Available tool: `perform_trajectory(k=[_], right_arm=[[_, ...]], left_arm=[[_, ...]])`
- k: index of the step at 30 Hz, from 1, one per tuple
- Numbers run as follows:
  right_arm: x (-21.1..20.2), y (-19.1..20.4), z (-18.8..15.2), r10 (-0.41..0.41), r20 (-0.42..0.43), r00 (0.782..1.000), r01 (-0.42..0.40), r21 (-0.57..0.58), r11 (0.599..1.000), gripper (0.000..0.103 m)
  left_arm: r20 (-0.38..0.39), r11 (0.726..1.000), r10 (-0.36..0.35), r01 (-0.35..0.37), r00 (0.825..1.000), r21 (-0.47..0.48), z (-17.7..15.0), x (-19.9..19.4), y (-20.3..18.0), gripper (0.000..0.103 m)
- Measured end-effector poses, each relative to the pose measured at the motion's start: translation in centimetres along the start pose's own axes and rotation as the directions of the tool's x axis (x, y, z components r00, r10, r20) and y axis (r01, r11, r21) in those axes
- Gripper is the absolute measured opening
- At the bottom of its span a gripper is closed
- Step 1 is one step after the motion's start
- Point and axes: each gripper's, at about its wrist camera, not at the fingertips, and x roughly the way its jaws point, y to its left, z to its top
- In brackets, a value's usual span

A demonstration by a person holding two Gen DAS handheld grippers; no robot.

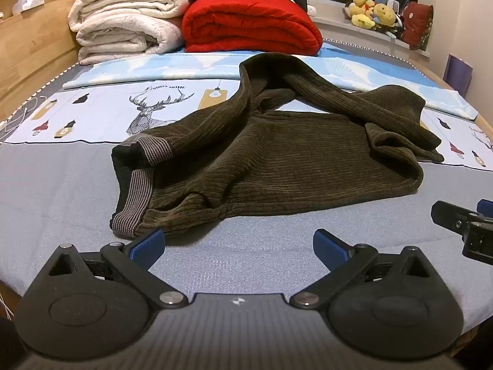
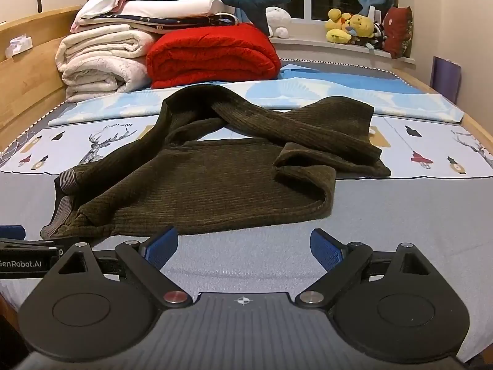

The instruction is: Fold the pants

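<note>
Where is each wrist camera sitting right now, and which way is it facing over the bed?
Left wrist: behind the open left tool, low over the grey bedsheet, facing the brown pants and their striped waistband; the right tool's tip shows at the right edge.
Right wrist: behind the open right tool, same heading, slightly further right; the left tool's side shows at the left edge.
Shared: pants, red blanket, white quilts, yellow plush toys on the windowsill.

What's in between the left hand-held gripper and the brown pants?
Nothing but bare grey bed cover, as the left wrist view shows. The open left hand-held gripper sits just short of the pants.
</note>
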Motion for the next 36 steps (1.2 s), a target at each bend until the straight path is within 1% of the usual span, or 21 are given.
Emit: perform_trajectory(k=[29,36], right_arm=[[0.3,0.1,-0.2,-0.001,-0.001,1.0,0.001,-0.001,1.0,0.093],[-0.8,0.2,0.7,0.0,-0.003,1.0,0.0,0.001,1.0,0.093]], left_arm=[[-0.005,1.0,0.001,-0.001,1.0,-0.002,-0.3,0.3,0.0,0.102],[-0.006,1.0,0.001,-0.001,1.0,-0.002,-0.3,0.3,0.0,0.102]])
